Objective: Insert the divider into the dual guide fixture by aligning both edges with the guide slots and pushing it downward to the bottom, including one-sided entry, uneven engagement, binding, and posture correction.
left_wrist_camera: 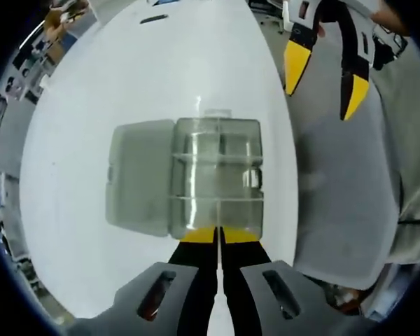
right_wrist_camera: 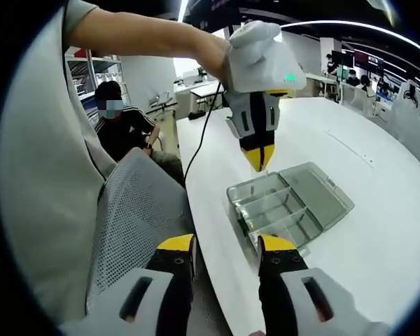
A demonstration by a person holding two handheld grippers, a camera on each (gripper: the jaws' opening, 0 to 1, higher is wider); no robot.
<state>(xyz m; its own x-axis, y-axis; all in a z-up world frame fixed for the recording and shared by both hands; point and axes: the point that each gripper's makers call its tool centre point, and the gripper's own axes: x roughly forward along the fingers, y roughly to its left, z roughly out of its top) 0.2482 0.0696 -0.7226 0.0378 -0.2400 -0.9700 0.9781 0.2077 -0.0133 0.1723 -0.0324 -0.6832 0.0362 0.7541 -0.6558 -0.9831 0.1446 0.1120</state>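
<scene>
Hovering over the clear compartment box (left_wrist_camera: 217, 175), open on the white table (left_wrist_camera: 77, 105), we keep our left gripper (left_wrist_camera: 218, 235) pinched together on nothing we can see and right gripper (right_wrist_camera: 226, 249) spread, holding nothing; next we should level the divider (left_wrist_camera: 217, 200) squarely.

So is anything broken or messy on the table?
Nothing looks broken or spilled. The clear box sits flat on the white table with its lid open beside it. The left gripper is closed above the box; the right gripper is open, off the table's edge.
</scene>
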